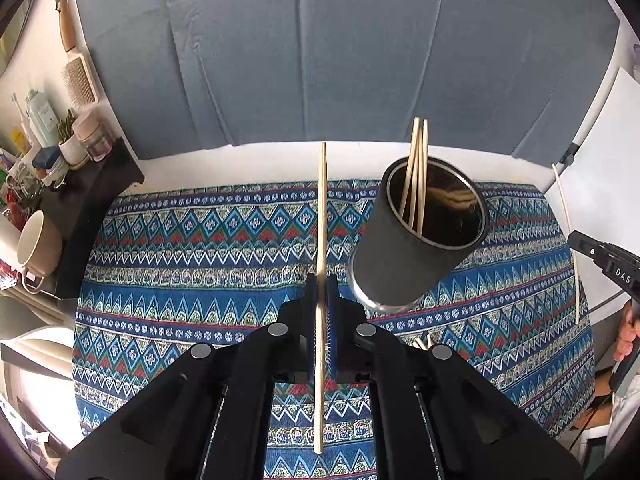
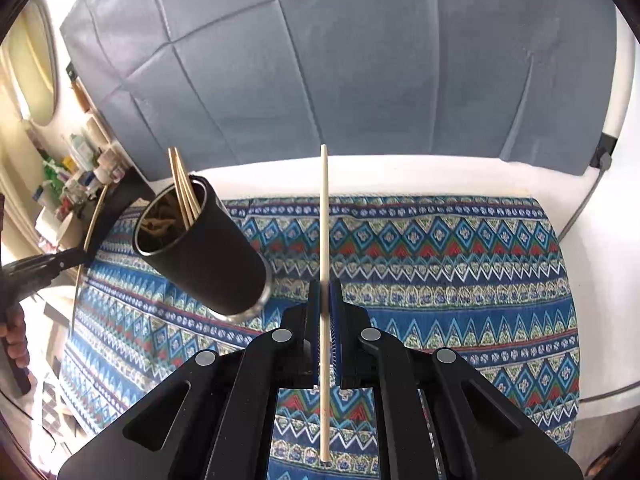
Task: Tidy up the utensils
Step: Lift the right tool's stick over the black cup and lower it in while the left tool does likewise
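Note:
A black cylindrical holder [image 1: 404, 252] stands on the patterned cloth [image 1: 200, 248] with three wooden chopsticks [image 1: 417, 176] in it. It also shows in the right wrist view [image 2: 208, 256] with its chopsticks [image 2: 182, 184]. My left gripper [image 1: 322, 284] is shut on one chopstick [image 1: 321, 216], held upright left of the holder. My right gripper [image 2: 325, 288] is shut on another chopstick [image 2: 324, 216], to the right of the holder. The right gripper [image 1: 592, 250] and its chopstick [image 1: 568, 232] show at the right edge of the left wrist view. The left gripper [image 2: 60, 264] shows at the left edge of the right wrist view.
A grey padded backrest [image 1: 320, 52] rises behind the cloth. A dark shelf [image 1: 92, 204] on the left carries jars, bottles and a cream mug [image 1: 38, 244]. More chopstick ends [image 1: 424, 342] lie on the cloth near the left gripper. A white board [image 1: 600, 184] stands at the right.

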